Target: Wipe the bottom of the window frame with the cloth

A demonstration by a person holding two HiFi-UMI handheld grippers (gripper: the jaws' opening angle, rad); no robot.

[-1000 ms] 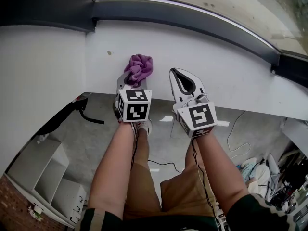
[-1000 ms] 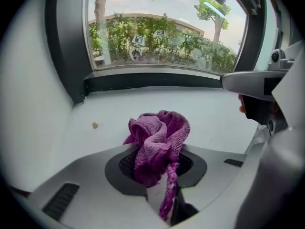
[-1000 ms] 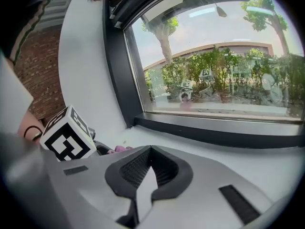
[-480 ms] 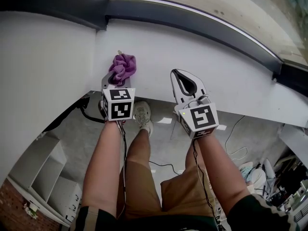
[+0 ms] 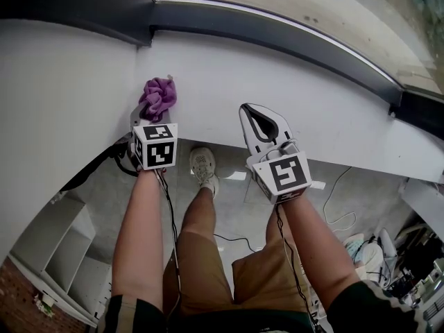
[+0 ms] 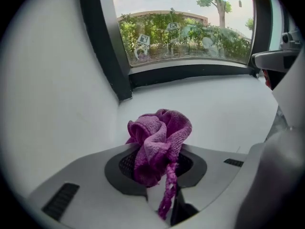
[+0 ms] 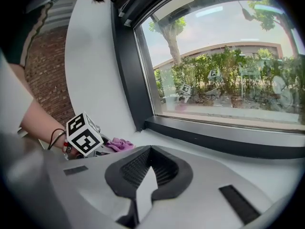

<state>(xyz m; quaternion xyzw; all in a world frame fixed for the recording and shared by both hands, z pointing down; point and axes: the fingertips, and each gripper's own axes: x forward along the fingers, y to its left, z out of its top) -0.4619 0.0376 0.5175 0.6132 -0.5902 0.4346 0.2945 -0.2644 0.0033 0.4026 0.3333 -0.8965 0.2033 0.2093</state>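
A crumpled purple cloth [image 5: 158,96] rests on the white sill [image 5: 312,109], close to the left corner. My left gripper [image 5: 148,111] is shut on the cloth [image 6: 159,137], which bulges out past its jaws [image 6: 152,173]. The dark bottom strip of the window frame [image 5: 277,37] runs along the back of the sill; the cloth is short of it. My right gripper [image 5: 258,113] hovers over the sill's front edge, to the right of the left one. Its jaws [image 7: 150,151] are shut with nothing between them. The right gripper view also catches the left gripper's marker cube [image 7: 83,135] and the cloth [image 7: 119,144].
A white side wall [image 5: 62,82] and the dark upright frame post [image 6: 107,46] close off the sill on the left. Below the sill are the person's legs and a shoe [image 5: 202,165], floor cables [image 5: 340,193] and a white shelf unit [image 5: 69,255].
The left gripper has carried the cloth leftwards along the sill, towards the corner by the side wall. The right gripper has hardly moved.
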